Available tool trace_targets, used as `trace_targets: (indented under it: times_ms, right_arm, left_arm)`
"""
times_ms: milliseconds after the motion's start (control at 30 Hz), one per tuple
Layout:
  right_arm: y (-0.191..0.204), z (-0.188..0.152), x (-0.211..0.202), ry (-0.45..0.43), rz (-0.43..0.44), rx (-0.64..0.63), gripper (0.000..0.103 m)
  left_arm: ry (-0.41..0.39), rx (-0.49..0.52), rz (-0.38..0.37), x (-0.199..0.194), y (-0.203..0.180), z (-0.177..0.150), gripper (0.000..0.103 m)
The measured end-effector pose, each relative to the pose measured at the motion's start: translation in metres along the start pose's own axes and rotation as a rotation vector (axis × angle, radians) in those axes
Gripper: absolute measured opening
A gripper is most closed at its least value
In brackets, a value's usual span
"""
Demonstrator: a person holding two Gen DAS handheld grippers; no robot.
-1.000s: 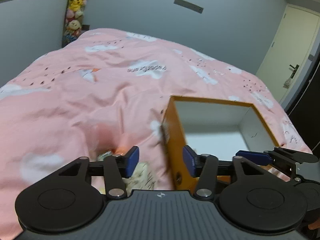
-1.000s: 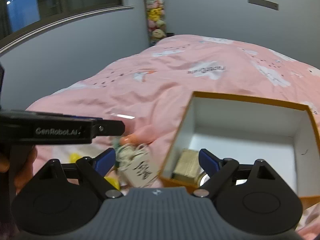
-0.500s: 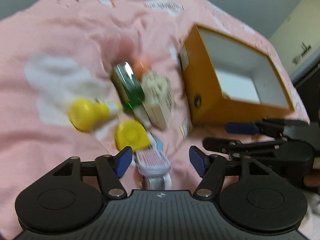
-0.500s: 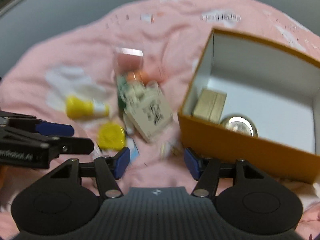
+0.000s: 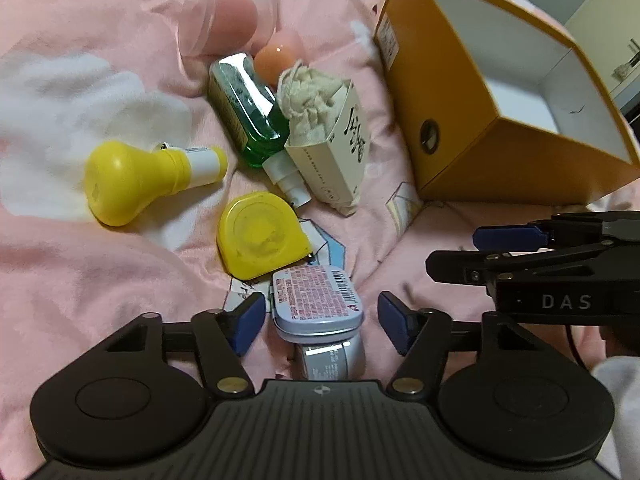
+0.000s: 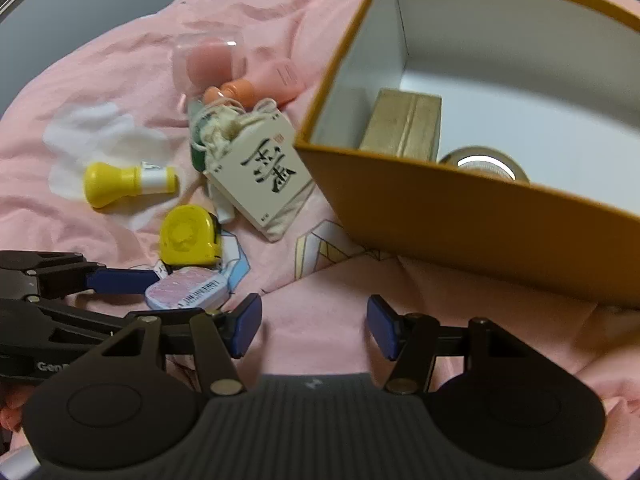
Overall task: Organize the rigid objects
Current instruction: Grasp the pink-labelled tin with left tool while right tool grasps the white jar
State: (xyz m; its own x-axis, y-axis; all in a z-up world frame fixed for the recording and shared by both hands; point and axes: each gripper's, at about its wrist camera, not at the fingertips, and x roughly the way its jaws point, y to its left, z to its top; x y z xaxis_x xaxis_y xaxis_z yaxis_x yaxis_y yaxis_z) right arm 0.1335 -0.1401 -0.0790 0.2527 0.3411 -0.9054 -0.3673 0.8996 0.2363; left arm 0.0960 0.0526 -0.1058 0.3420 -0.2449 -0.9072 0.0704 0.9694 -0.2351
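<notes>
Straddling the small tin (image 5: 316, 300) at the bottom centre of the left wrist view, the left tongs (image 5: 321, 316) stand open, a blue pad on either side of it and neither touching, which reads as lining up to pinch it across its short sides. The tin lies label-up on the pink bedspread (image 5: 100, 280), overlapping something silvery beneath that I cannot identify.

The right tongs (image 6: 313, 330) are also open, over bare bedspread at the bottom of their own view, holding nothing; they seem to be waiting beside the box.

Just beyond the tin lies a yellow tape measure (image 5: 260, 236), flat on its side. Left of it, a yellow bulb-shaped stamp (image 5: 136, 180) rests on its side. Past those, in the middle of the frame, a green glass bottle (image 5: 248, 108) leans against a cream carton with a cloth pouch (image 5: 332, 140), and behind them are an orange ball (image 5: 278, 58) and a clear plastic cup (image 5: 224, 20).

At the upper right sits the orange box (image 5: 452, 120), open-topped, apparently the collecting place; the right wrist view shows a tan block (image 6: 404, 124) and a round tin (image 6: 484, 164) already inside.
</notes>
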Motion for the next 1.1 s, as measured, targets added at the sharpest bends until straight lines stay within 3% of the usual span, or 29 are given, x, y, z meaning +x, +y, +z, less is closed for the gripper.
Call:
trace_targets:
  times_ms: [133, 267, 467, 600, 733, 900, 1100]
  right_arm:
    - [-0.002, 0.0, 0.007, 0.019, 0.043, 0.012, 0.059]
    - [0.001, 0.0, 0.008, 0.022, 0.057, -0.001, 0.058]
    - [0.009, -0.001, 0.003, 0.011, 0.156, -0.035, 0.056]
    - [0.023, -0.001, 0.007, 0.038, 0.196, -0.094, 0.047]
    - [0.04, -0.001, 0.017, 0.099, 0.261, -0.18, 0.046]
    - [0.057, 0.003, 0.035, 0.159, 0.276, -0.283, 0.045]
    - [0.067, 0.006, 0.058, 0.231, 0.339, -0.296, 0.044]
  left_arm:
    - [0.023, 0.008, 0.009, 0.012, -0.001, 0.003, 0.058]
    - [0.004, -0.02, -0.007, 0.007, 0.004, 0.001, 0.057]
    - [-0.092, -0.033, 0.028, -0.03, 0.011, -0.004, 0.057]
    - [-0.117, -0.023, 0.071, -0.046, 0.02, -0.005, 0.057]
    - [-0.1, -0.02, 0.07, -0.049, 0.028, -0.007, 0.057]
    - [-0.078, 0.028, 0.1, -0.045, 0.024, -0.011, 0.057]
    - [-0.057, 0.054, 0.103, -0.042, 0.027, -0.012, 0.057]
